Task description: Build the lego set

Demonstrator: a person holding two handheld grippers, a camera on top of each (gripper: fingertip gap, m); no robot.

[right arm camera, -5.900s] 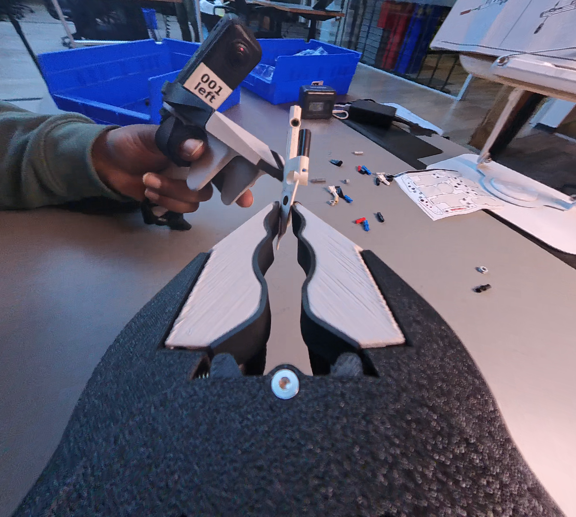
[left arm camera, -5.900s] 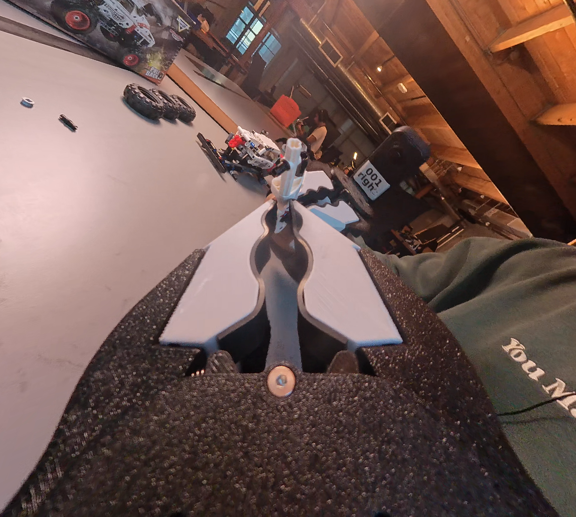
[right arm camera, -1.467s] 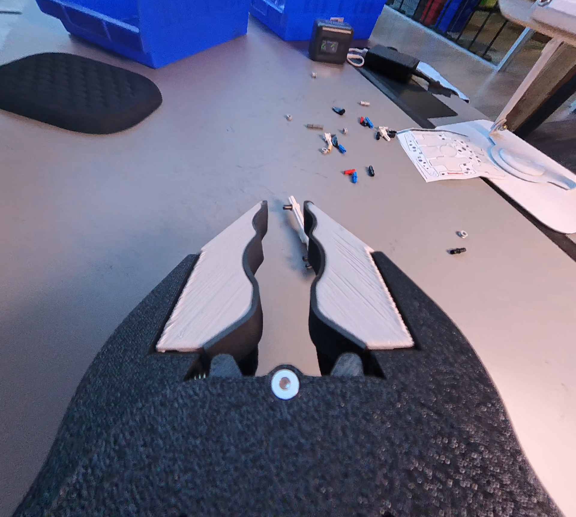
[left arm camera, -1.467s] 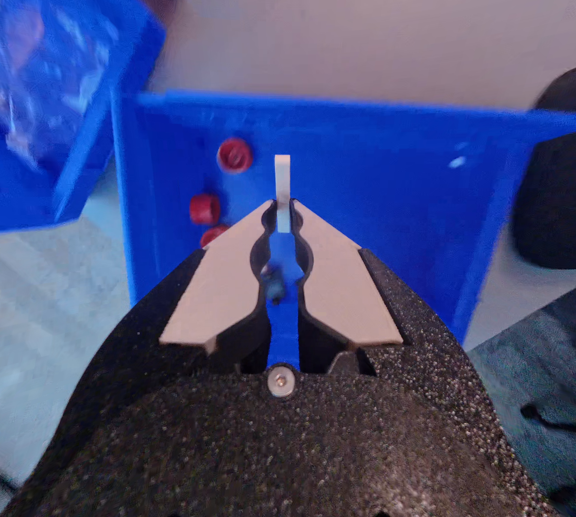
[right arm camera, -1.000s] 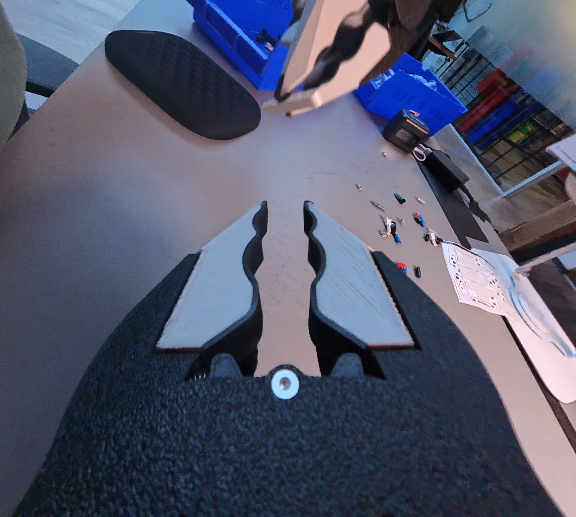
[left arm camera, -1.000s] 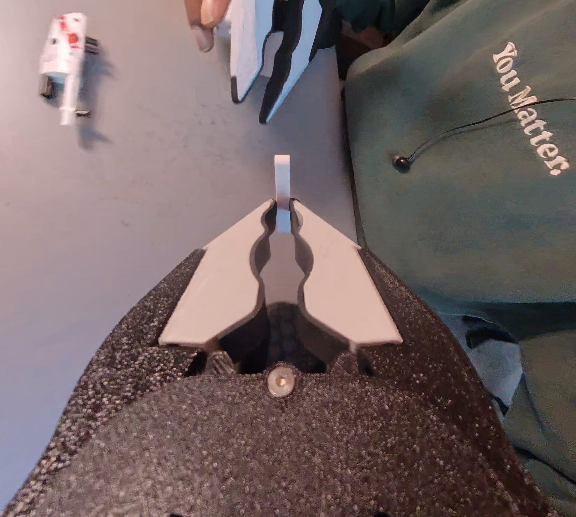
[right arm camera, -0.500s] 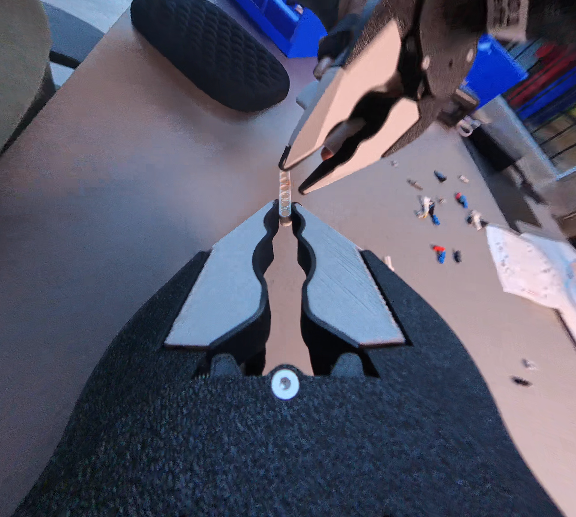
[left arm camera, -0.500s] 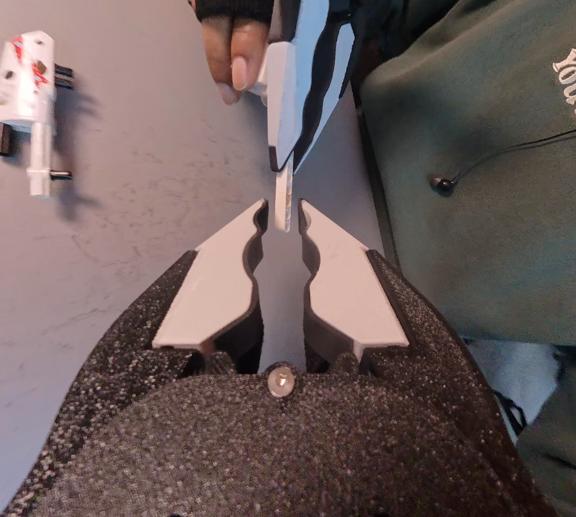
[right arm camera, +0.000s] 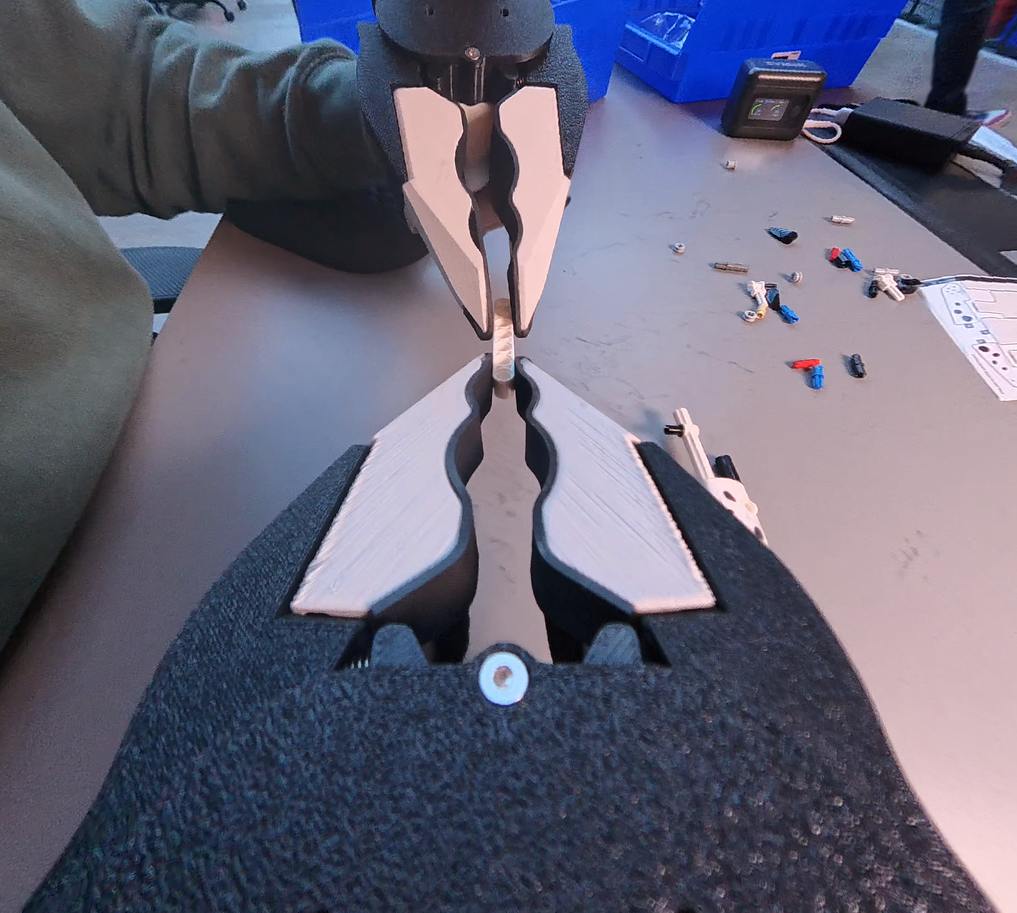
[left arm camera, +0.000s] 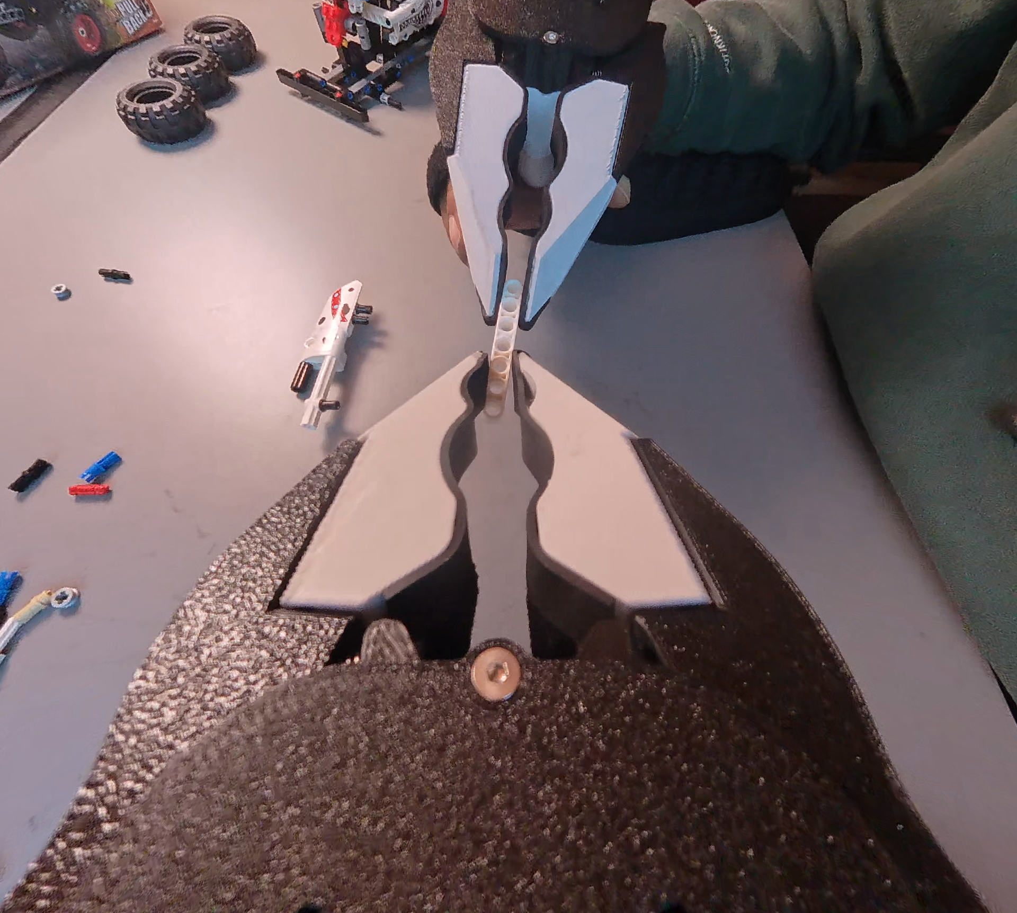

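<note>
My left gripper (left arm camera: 501,375) and right gripper (right arm camera: 502,369) meet tip to tip above the grey table (left arm camera: 220,204), each closed narrow on one end of the same white holed beam (left arm camera: 505,336). Left of my left tool lies a small white assembly (left arm camera: 329,342); the truck body (left arm camera: 385,6) sits beyond it.

Bare table (left arm camera: 688,336) right; white subassembly (left arm camera: 329,336) left.

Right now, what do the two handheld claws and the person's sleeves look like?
Both the left claw and right claw have pale grey wedge fingers with wavy black inner edges, a rough black speckled body, a silver screw, and a white labelled tag. The sleeves are dark green with black cuffs.
</note>
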